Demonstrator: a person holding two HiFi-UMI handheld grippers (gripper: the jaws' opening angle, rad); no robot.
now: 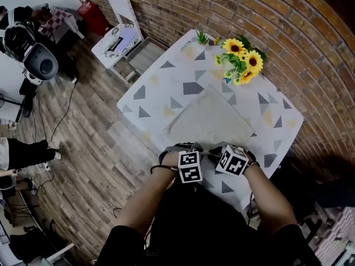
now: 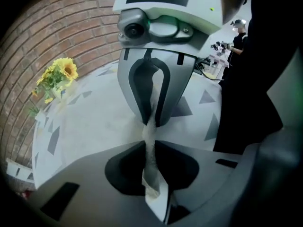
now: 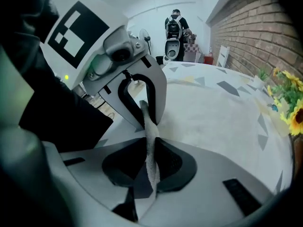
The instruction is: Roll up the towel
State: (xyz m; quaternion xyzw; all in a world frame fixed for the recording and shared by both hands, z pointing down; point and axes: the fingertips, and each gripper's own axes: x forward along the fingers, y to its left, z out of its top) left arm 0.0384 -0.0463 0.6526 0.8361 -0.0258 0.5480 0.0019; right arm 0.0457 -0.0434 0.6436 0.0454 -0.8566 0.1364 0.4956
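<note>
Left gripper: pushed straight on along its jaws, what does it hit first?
The left gripper pinches the towel; beyond that, probably the right gripper, gripping the same edge just ahead, though depth is unclear.

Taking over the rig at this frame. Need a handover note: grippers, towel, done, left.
Left hand-held gripper: shut on the near edge of the pale grey cloth towel.
Right hand-held gripper: shut on the same edge, right beside the left one.
Towel: spread flat on the white table with the grey triangle pattern, with only the near edge pinched up. The bunch of yellow sunflowers sits at the far corner, apart from it.
Done: edge gripped by both. No roll visible yet.
Left: all the rolling, probably by turning the gripped edge over and working toward the far side.
</note>
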